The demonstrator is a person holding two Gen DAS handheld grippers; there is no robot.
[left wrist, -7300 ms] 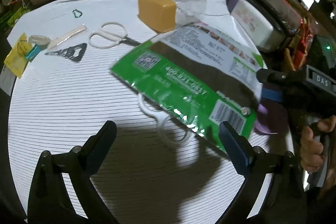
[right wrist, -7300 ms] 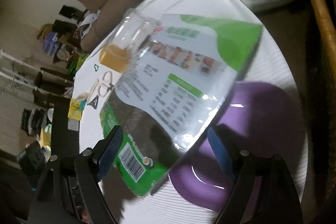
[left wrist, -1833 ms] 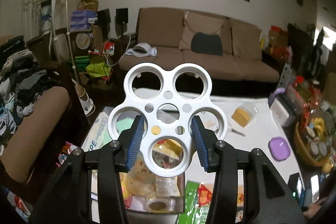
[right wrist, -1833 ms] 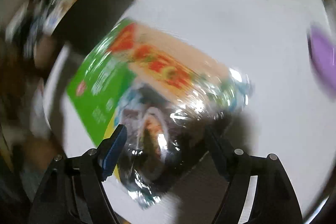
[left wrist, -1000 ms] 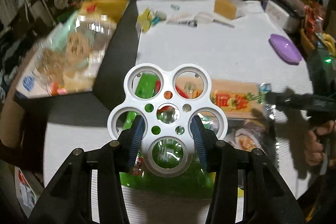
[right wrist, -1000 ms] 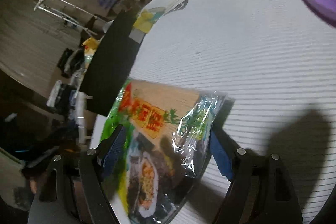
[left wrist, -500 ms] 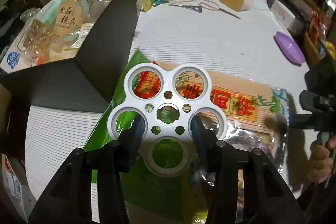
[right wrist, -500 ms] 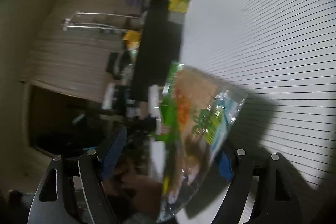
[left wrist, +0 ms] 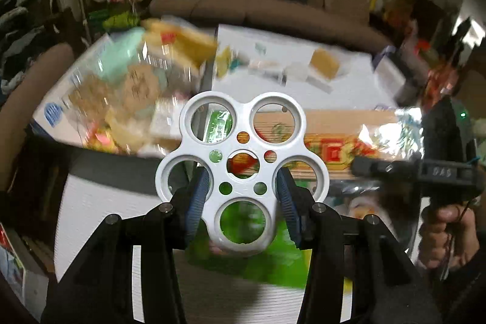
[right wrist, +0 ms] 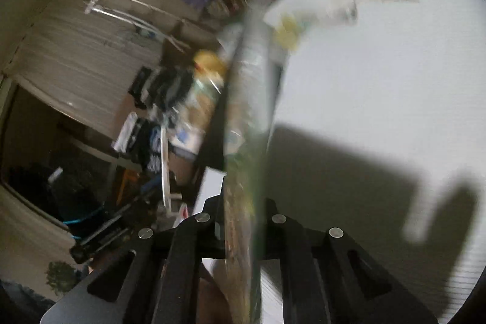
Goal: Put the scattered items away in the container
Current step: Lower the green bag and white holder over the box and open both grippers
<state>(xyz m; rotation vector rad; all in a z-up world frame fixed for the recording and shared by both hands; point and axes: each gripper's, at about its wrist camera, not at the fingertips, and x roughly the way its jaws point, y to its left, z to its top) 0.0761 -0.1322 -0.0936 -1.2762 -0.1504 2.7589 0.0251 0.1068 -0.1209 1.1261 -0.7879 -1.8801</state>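
the right gripper [right wrist: 240, 220] has just closed its jaws on the green snack packet [right wrist: 246, 141], now lifted edge-on off the surface [right wrist: 379, 99], ready to carry to the container [left wrist: 100, 99] at the surface's left edge. the left gripper [left wrist: 243, 199], half open, clamps a white ring holder [left wrist: 241, 169]. only the left view shows the packet's printed face and the full container.
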